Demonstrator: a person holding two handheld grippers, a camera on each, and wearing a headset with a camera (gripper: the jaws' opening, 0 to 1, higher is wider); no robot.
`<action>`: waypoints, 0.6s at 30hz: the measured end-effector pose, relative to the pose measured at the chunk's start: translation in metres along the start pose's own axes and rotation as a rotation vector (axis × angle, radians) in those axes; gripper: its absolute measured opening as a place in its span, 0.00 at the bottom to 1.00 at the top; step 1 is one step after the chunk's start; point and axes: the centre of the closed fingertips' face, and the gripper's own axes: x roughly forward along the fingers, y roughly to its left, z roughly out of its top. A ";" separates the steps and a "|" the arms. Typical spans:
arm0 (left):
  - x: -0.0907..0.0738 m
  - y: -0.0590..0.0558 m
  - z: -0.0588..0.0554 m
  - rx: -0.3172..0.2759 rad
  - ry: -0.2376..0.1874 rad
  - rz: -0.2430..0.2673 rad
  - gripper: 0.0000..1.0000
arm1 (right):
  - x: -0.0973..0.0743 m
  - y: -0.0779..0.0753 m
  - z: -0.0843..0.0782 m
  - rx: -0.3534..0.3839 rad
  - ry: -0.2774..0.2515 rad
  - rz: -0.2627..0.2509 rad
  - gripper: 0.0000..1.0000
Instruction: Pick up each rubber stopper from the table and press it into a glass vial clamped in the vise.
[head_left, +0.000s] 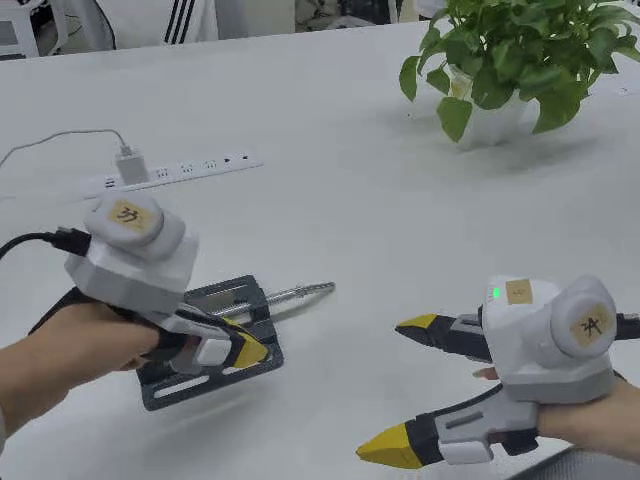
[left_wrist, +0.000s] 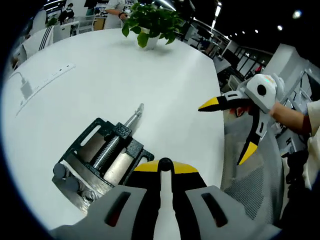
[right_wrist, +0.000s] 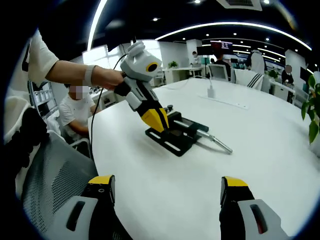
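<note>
A dark metal vise (head_left: 232, 298) lies on the white table (head_left: 380, 200), its screw handle pointing right. My left gripper (head_left: 248, 350) hovers over the vise's near end, tips angled down. In the left gripper view its jaws (left_wrist: 165, 166) are shut on a small dark round rubber stopper (left_wrist: 165, 161), above the vise (left_wrist: 107, 150). Grey round tops (left_wrist: 61, 171) show at the vise's near end; I cannot tell if they are vials. My right gripper (head_left: 400, 385) stands open with nothing in it at the lower right, apart from the vise (right_wrist: 180, 132).
A white power strip (head_left: 170, 172) with a plugged-in charger lies at the back left. A potted plant (head_left: 510, 60) stands at the back right. A mesh chair (right_wrist: 50, 170) is beside the table edge, and a person sits beyond it.
</note>
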 end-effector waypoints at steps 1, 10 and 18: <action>-0.003 -0.003 -0.001 -0.037 -0.011 -0.020 0.03 | 0.001 0.000 0.005 -0.005 -0.010 0.000 0.84; -0.033 -0.023 -0.006 -0.326 -0.199 -0.198 0.03 | 0.013 0.019 0.061 -0.076 -0.105 0.059 0.81; -0.052 -0.025 -0.017 -0.528 -0.357 -0.263 0.03 | 0.036 0.043 0.081 -0.133 -0.118 0.135 0.80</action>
